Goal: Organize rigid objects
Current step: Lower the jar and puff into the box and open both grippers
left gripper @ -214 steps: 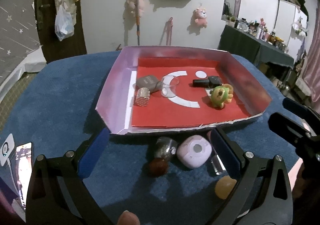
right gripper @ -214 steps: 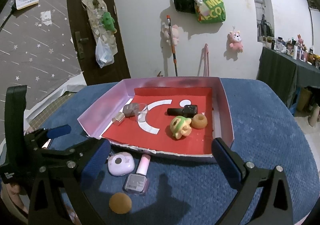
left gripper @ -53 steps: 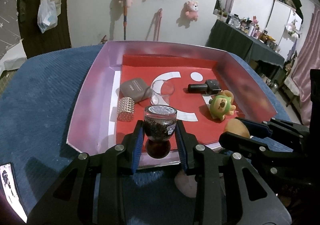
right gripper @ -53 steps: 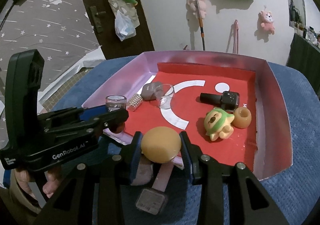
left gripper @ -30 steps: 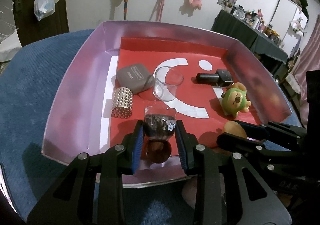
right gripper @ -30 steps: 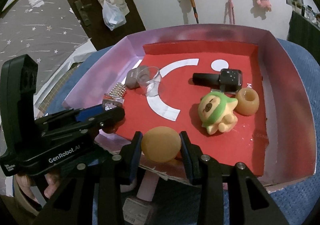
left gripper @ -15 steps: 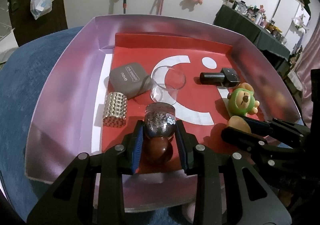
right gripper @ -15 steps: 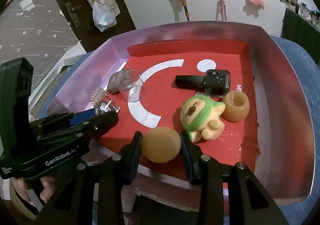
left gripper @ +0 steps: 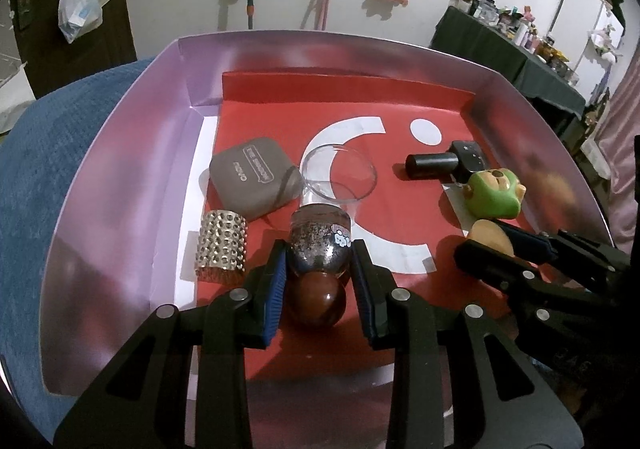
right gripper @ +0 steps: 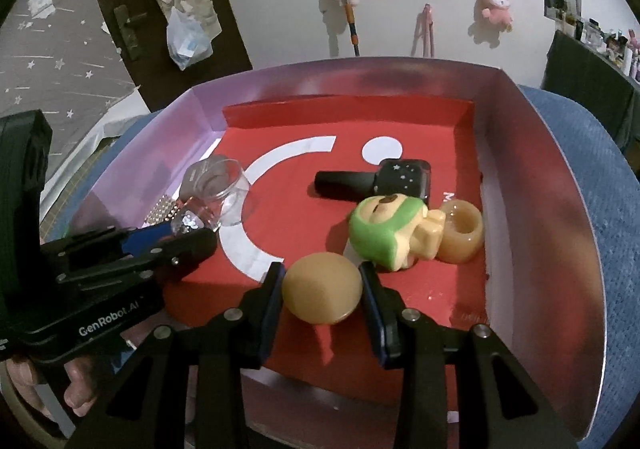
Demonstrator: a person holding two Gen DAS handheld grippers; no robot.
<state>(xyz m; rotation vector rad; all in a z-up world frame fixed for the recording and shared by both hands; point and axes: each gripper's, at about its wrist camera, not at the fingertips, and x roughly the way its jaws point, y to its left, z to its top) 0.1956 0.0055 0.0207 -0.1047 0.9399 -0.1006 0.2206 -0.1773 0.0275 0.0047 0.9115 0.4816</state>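
Observation:
A pink-walled tray (left gripper: 120, 153) with a red floor lies on a blue cloth. My left gripper (left gripper: 318, 273) is shut on a small glittery bottle (left gripper: 320, 245) with a brown ball cap (left gripper: 316, 301), held low over the tray's near left floor. My right gripper (right gripper: 322, 289) is shut on a tan ball (right gripper: 322, 289), just inside the tray's near edge. That ball (left gripper: 486, 235) and the right gripper show at the right of the left wrist view. The left gripper (right gripper: 188, 239) with the bottle (right gripper: 186, 223) shows at the left of the right wrist view.
In the tray lie a grey case (left gripper: 256, 177), a studded metal cylinder (left gripper: 222, 247), a clear glass cup (left gripper: 338, 179), a black bottle (right gripper: 372, 181), a green-hooded figure (right gripper: 390, 231) and a tan ring (right gripper: 460, 235). A person's hand (right gripper: 76, 393) holds the left gripper.
Both grippers have moved forward over the tray's near edge and a little lower, each still shut on its object. The things in the tray have not moved.

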